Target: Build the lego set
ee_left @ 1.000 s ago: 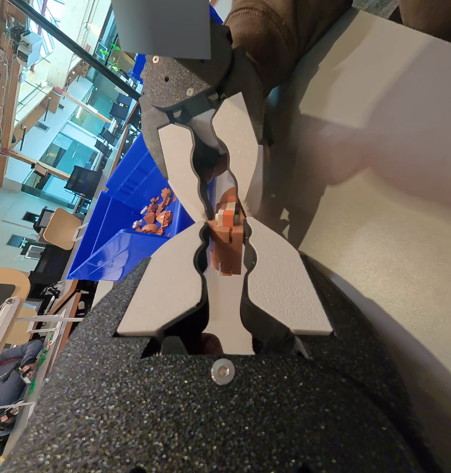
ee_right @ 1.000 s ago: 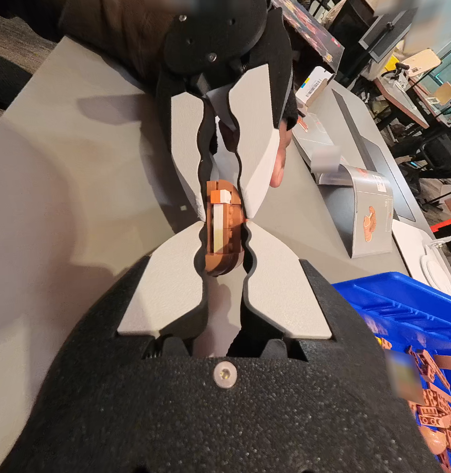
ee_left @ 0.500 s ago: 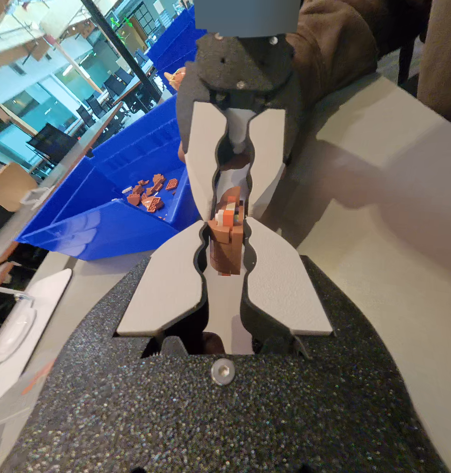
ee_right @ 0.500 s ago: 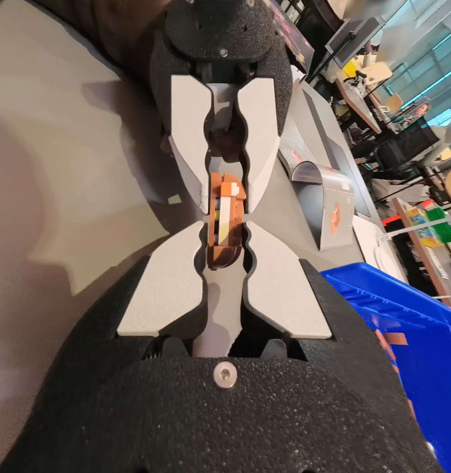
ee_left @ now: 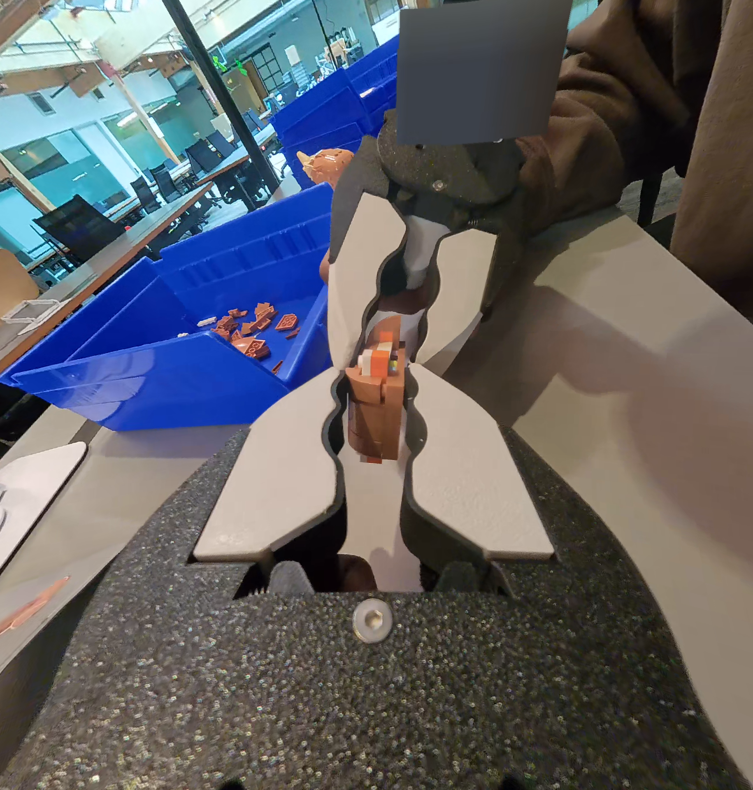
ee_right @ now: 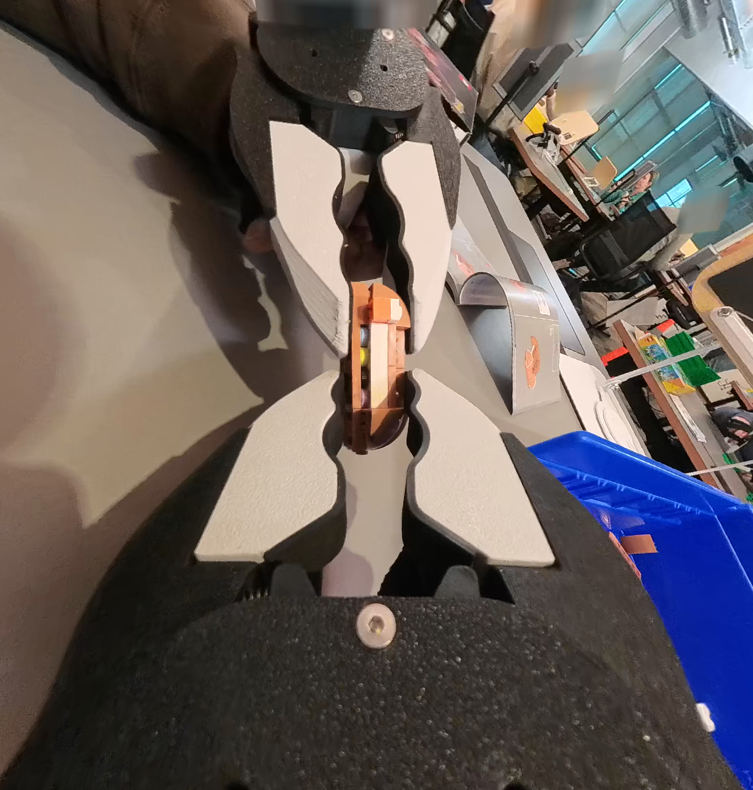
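**Brown lego build clamped between two facing grippers above the worktop**

A pale grey worktop [ee_left: 622, 384] is seen under both grippers. A blue bin [ee_left: 161, 384] is set on it toward one edge, and loose reddish-brown lego pieces [ee_left: 255, 333] are scattered on the bin's floor. A curled instruction booklet [ee_right: 520, 342] is laid on the worktop beyond the bin in the right wrist view.

The left gripper [ee_left: 375, 410] and the right gripper [ee_right: 375, 384] are held tip to tip, facing each other. The fingers of each are closed on opposite ends of one small brown lego build [ee_left: 377, 410], which is held in the air between them, clear of the worktop. An orange and white piece [ee_left: 377, 361] is seen on top of the build.
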### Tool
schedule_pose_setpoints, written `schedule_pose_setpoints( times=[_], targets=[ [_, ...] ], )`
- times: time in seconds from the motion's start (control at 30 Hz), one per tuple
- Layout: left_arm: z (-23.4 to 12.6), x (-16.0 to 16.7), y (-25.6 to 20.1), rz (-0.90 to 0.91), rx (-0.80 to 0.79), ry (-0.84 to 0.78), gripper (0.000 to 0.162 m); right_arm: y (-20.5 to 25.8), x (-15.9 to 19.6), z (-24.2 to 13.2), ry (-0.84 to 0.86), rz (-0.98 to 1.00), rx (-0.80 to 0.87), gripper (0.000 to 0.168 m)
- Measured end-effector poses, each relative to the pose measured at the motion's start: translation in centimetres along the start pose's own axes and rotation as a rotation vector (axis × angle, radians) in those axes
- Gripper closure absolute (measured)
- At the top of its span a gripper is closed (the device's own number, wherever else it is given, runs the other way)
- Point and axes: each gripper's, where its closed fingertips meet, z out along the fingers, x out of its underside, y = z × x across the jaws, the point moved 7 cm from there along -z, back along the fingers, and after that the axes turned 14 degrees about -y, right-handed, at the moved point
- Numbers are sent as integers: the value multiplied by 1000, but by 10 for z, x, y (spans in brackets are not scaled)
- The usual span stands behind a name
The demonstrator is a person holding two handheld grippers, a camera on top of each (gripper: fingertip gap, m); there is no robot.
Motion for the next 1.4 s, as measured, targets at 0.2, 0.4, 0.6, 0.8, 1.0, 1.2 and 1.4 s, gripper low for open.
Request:
schedule_pose_setpoints(
  times=[0.2,0.4,0.6,0.8,1.0,1.2,1.4],
  targets=[
    [-1,-2,-2,31,-1,-17,137,0,0,-1,-38,45,-13,143],
    [-4,-1,-2,66,-1,-10,137,0,2,0,-40,80,-26,143],
    [-4,0,-6,116,10,-1,137,2,3,1,-28,123,-46,143],
    [-4,3,-9,145,20,-1,138,4,5,2,-5,148,-70,144],
    [-5,3,-7,85,27,-27,138,4,4,1,-17,158,-76,144],
    [-6,4,-1,-34,28,-75,138,1,5,1,-67,220,-67,143],
    [-7,2,-1,-51,31,-91,138,1,2,1,-70,206,-61,143]
  ],
)
